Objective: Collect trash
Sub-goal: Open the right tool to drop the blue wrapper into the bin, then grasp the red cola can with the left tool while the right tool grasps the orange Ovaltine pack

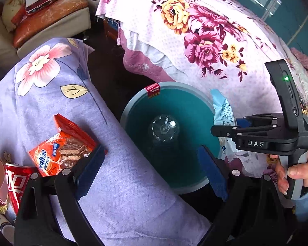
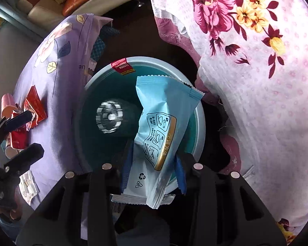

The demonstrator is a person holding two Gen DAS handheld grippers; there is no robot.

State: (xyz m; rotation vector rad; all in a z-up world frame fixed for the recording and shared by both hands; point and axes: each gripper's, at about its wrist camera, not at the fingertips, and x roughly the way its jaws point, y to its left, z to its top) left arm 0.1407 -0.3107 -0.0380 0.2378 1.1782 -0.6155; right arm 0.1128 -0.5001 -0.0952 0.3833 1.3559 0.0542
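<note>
A teal trash bin [image 1: 180, 110] with a grey rim stands on the floor between two beds; a clear plastic bottle [image 1: 164, 128] lies inside it. The bin [image 2: 199, 123] and the bottle [image 2: 109, 115] also show in the right wrist view. My right gripper [image 2: 154, 164] is shut on a light blue wrapper [image 2: 164, 119] and holds it over the bin's opening. In the left wrist view the right gripper [image 1: 225, 130] sits at the bin's right rim with the wrapper [image 1: 222, 110]. My left gripper [image 1: 152, 170] is open and empty, above the lilac bed's edge. An orange snack packet [image 1: 61, 147] lies by its left finger.
A red can [image 1: 14, 184] lies left of the snack packet on the lilac floral bedcover [image 1: 51, 94]. A pink floral bedspread [image 1: 205, 37] covers the bed on the right. A cushioned bench [image 1: 51, 14] with a Hennessy bag stands at the back. Dark floor lies between the beds.
</note>
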